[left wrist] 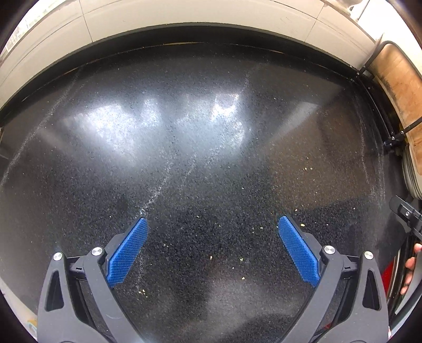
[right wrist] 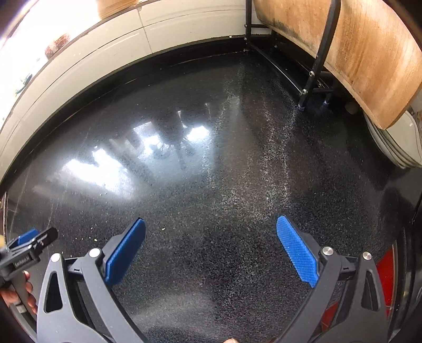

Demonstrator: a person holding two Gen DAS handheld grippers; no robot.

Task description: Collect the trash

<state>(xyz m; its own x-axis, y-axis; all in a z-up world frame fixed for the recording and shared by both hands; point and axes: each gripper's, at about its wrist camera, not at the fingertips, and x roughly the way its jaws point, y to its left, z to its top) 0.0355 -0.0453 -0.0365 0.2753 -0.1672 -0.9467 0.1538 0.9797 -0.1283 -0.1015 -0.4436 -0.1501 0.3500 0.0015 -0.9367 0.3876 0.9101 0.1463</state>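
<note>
black speckled countertop [left wrist: 211, 163], glossy | pale tiled wall [left wrist: 200, 15] behind | wooden chair back [right wrist: 364, 52], right

Looks like an eating place, a café or canteen; cannot tell for certain. Black speckled worktop [left wrist: 211, 163], glossy, reflecting bright windows, scattered with pale crumbs [left wrist: 241, 260]. Cream tiled floor [left wrist: 184, 15] beyond its far edge. Worn plywood chair [right wrist: 369, 60] on a black metal frame pushed against the right edge.
</note>
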